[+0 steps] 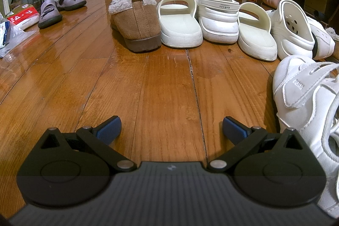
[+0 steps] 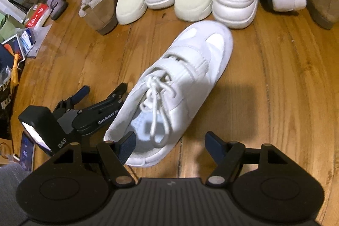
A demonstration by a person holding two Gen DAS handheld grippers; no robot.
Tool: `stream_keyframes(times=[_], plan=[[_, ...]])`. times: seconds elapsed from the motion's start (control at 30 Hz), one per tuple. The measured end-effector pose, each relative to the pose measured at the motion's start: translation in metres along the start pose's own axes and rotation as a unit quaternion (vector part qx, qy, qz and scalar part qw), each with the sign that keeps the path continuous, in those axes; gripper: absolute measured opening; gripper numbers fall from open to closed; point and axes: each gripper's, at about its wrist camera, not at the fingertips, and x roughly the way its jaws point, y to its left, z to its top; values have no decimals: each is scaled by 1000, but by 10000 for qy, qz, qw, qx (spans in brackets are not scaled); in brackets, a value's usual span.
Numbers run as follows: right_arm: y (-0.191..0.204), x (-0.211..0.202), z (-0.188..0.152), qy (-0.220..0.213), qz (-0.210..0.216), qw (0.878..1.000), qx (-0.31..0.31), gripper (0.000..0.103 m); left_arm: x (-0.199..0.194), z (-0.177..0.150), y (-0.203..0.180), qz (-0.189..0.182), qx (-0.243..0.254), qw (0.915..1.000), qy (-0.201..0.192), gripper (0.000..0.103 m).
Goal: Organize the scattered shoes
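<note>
Clearly the right gripper (image 2: 169,146) is being held open over the sneaker (image 2: 175,82) heel, gripping nothing. The left gripper (image 1: 171,127) is likewise gaping, empty. The shoe is probably being judged light and soft-sided, best pinched at the stiffer heel collar.

Left gripper (image 1: 171,127) fingers spread wide; right gripper (image 2: 170,144) likewise, angled downward.

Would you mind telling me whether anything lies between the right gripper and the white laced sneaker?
Nothing visible does. The right gripper is open right over the heel end of the white laced sneaker. The left gripper, also open, lies beside the sneaker, not in the path.
</note>
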Motion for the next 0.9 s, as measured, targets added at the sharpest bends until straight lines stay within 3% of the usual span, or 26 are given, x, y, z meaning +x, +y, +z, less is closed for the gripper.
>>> stream_keyframes(times=[0.27, 0.33, 0.43, 0.57, 0.63, 0.8, 0.9], plan=[[-4, 16, 0, -117, -127, 9998, 35, 71, 0, -1, 0, -9, 2, 10000, 19, 103], [-4, 18, 0, -118, -139, 9998, -19, 69, -1, 1, 1, -32, 25, 9999, 115, 103], [-6, 16, -1, -176, -90, 9998, -17, 68, -1, 10, 4, -98, 74, 9983, 569, 103], [-8, 6, 4, -312, 53, 9990, -312, 65, 6, 31, 5, -232, 277, 9879, 1510, 103], [-5, 1, 12, -250, 166, 9967, -752, 59, 9, 37, 5, -332, 378, 9839, 1716, 103], [4, -15, 38, -57, 470, 9810, -1882, 58, 7, 62, -8, -275, 1093, 9725, 2036, 103], [13, -22, 54, 369, 552, 9653, -2526, 59, 10, 81, -22, -588, 1365, 9515, 2693, 103]])
